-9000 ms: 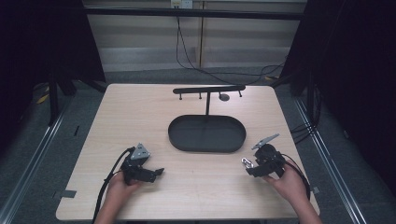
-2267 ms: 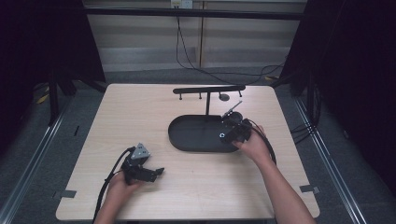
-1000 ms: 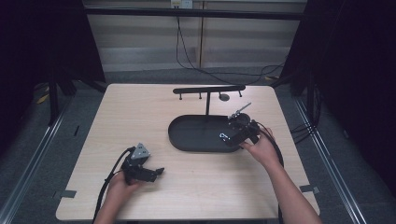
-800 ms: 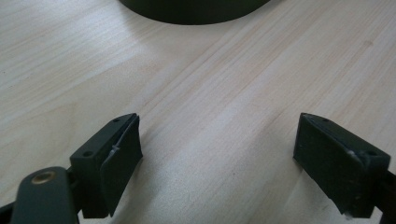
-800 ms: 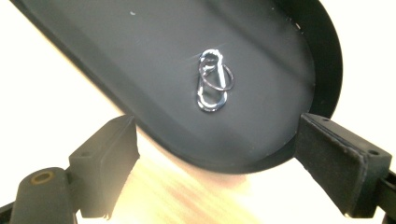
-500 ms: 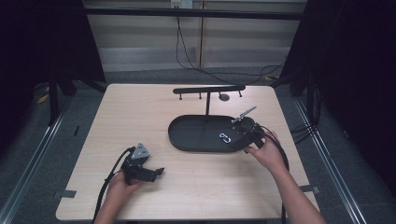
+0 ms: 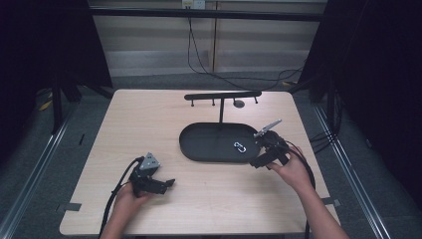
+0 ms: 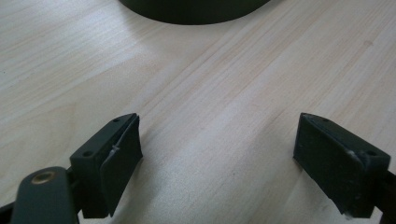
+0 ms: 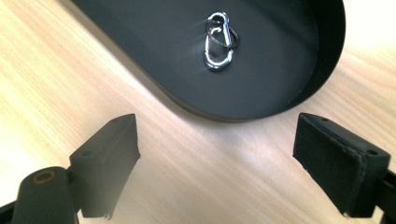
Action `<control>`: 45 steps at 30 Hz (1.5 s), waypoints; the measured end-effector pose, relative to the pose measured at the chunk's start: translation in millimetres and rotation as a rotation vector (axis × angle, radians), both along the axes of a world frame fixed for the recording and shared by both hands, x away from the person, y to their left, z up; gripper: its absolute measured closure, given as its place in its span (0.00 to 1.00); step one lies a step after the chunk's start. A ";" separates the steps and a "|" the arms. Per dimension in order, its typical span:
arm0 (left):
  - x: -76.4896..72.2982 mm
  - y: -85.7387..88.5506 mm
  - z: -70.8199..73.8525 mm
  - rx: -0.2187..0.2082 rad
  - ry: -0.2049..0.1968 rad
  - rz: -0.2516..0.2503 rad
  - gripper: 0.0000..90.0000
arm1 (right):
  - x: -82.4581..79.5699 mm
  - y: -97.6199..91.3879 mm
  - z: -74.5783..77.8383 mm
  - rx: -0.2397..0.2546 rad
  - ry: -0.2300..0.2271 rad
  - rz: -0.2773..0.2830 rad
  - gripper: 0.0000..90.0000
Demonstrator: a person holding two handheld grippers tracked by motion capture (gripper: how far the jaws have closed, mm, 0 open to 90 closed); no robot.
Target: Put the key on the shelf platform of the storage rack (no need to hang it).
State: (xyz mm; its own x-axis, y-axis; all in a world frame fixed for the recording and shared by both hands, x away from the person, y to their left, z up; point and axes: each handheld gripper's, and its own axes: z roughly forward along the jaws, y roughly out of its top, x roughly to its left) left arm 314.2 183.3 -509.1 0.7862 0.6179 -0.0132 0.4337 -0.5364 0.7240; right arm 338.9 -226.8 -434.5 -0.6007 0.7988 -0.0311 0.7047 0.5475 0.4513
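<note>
Holding your right gripper [image 9: 217,163] wide and empty, you have the carabiner [image 9: 218,40] at twelve o'clock, lying in the black tray [image 9: 140,42], long axis roughly toward you. Your left gripper [image 7: 166,183], also spread with nothing between, sits well apart on the table [image 7: 149,124].

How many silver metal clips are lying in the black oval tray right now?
1. A single silver metal carabiner clip lies in the black oval tray, near its right end, close to the open right gripper. The tray's floor is fully visible, so nothing looks hidden.
</note>
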 end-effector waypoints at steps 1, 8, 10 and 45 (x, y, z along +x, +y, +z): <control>0.0 0.0 0.0 -0.001 0.000 0.001 0.16 | -1.5 -0.9 -0.4 0.001 -0.004 0.000 0.15; -0.2 0.0 0.0 0.000 0.002 0.001 0.16 | -10.0 -7.7 -1.8 0.007 0.000 0.004 0.15; 0.0 0.0 0.0 -0.001 0.000 0.000 0.16 | -12.1 -9.5 -2.5 0.009 0.002 -0.001 0.15; -0.2 0.0 0.0 0.000 0.002 0.001 0.16 | -43.6 -45.7 -28.3 0.055 0.005 -0.048 0.16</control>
